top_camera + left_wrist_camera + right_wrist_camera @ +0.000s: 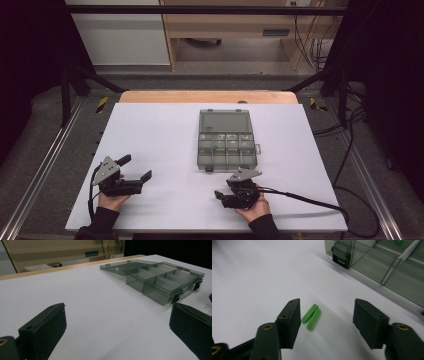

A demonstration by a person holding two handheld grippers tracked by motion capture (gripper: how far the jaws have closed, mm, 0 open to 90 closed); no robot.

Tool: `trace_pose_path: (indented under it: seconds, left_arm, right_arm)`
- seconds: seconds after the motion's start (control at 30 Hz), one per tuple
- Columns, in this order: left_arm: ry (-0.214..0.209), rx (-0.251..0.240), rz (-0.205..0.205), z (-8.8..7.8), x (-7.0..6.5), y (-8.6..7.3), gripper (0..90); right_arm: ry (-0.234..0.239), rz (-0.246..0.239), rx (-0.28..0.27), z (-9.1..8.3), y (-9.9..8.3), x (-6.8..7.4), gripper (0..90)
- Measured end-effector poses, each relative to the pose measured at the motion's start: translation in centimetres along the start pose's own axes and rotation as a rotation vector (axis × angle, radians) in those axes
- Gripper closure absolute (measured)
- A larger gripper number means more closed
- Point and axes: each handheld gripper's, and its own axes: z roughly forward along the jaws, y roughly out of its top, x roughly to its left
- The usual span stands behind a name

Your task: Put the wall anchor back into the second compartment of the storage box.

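Organizer box [387, 262] near 2 green plugs [311, 316]

On the white table [160, 150] there were two small ribbed green plastic pegs [311, 316], one smoky translucent plastic compartment box [225, 150] with its lid open, and two black handheld grippers [131, 175].
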Motion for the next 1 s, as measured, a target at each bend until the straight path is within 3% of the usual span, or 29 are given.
trace_pose_path:
  seconds: [0.47,1.0]
  left_arm:
    - [0.001,0.001,0.0,0.02,0.01,0.0,0.7]
    - [0.002,0.001,-0.003,-0.01,0.06,0.0,0.7]
  right_arm:
    - [0.053,-0.018,0.047,0.43,-0.25,0.06,64.4]
    - [0.06,-0.033,0.062,0.41,-0.27,0.02,83.0]
